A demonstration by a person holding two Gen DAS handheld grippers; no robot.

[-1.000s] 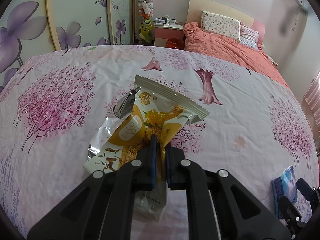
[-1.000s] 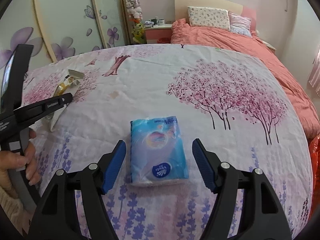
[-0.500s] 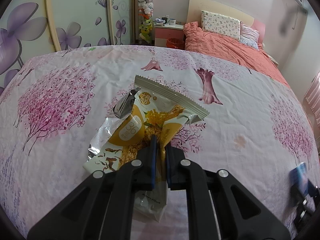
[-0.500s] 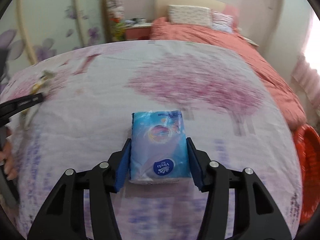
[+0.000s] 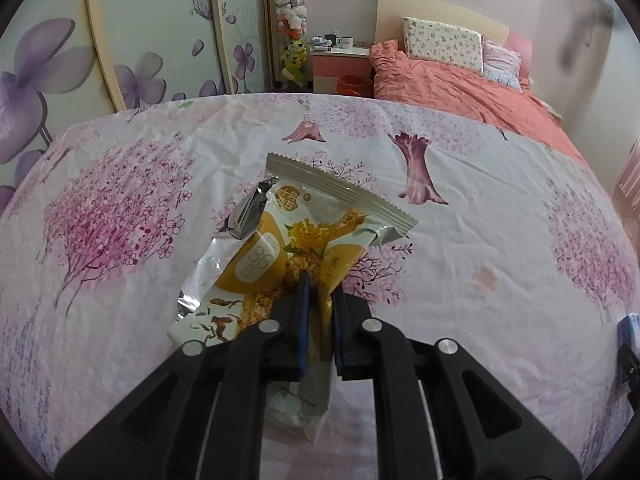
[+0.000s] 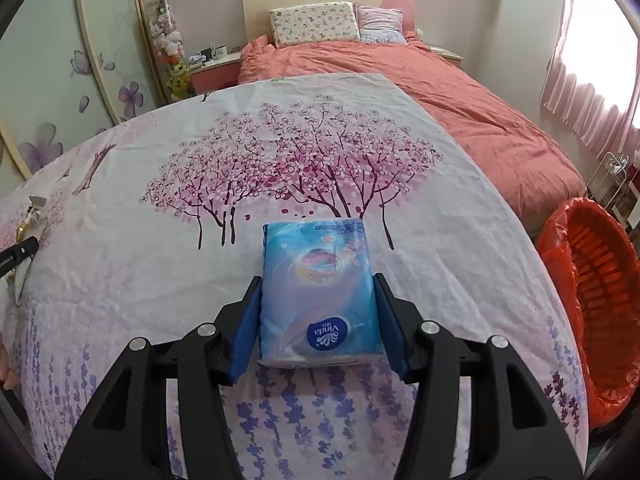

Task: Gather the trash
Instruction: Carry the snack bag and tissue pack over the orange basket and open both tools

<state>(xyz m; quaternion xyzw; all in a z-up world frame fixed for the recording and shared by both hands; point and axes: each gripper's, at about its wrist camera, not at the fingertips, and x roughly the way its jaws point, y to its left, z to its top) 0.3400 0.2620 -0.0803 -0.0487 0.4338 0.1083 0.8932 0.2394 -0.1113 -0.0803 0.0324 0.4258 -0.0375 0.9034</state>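
Observation:
An opened yellow-and-white snack wrapper (image 5: 304, 232) with a silver lining hangs over the floral cloth, and my left gripper (image 5: 320, 280) is shut on its lower part. A blue pack of tissues (image 6: 316, 264) sits between the blue pads of my right gripper (image 6: 318, 284), which press on both its sides. That pack is held just above the cloth. From the right wrist view, the wrapper (image 6: 32, 212) and a tip of the left gripper (image 6: 16, 256) show at the far left edge. The right gripper (image 5: 628, 344) peeks in at the right edge of the left wrist view.
The table wears a cloth (image 5: 120, 200) printed with pink trees and lavender. An orange bin with an orange bag (image 6: 592, 308) stands on the floor past the table's right edge. Behind lie a bed with a coral duvet (image 6: 440, 92), a nightstand and a small red bin (image 5: 354, 85).
My right gripper has closed its jaws onto the tissue pack and swung right, bringing the orange bin into view. The left gripper and the wrapper have stayed put.

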